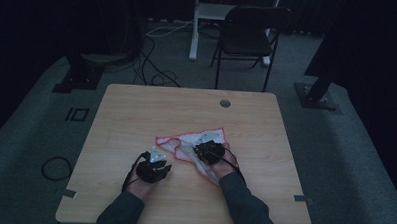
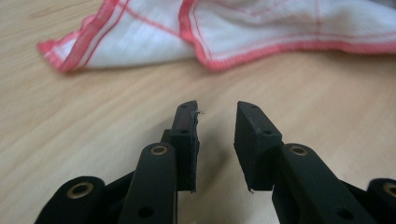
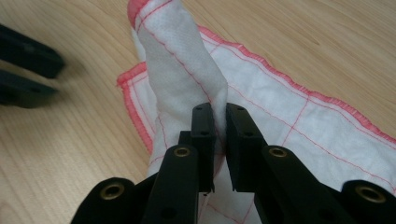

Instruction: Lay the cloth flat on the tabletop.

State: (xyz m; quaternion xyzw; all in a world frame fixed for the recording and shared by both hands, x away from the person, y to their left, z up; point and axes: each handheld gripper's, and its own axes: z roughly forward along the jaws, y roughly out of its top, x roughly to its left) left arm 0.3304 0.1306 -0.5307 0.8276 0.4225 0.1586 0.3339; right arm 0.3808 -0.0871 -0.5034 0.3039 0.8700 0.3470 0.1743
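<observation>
Dim room, wooden desk (image 1: 136, 115): right hand-held gripper (image 3: 220, 122) pinched the red-hemmed white cloth (image 3: 299, 121); left hand-held gripper (image 2: 216, 122), jaws parted, should seize the nearest hem.

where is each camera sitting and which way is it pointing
High view: fixed above the person's side, looking forward and down on the table; both forearms enter from the bottom, with the left gripper and right gripper.
Left gripper view: rides on the left gripper, looking along its parted jaws over bare wood toward the cloth.
Right gripper view: rides on the right gripper, jaws pinching a raised fold of the cloth.
Shared: all three views show the red-edged white cloth on the table.
</observation>
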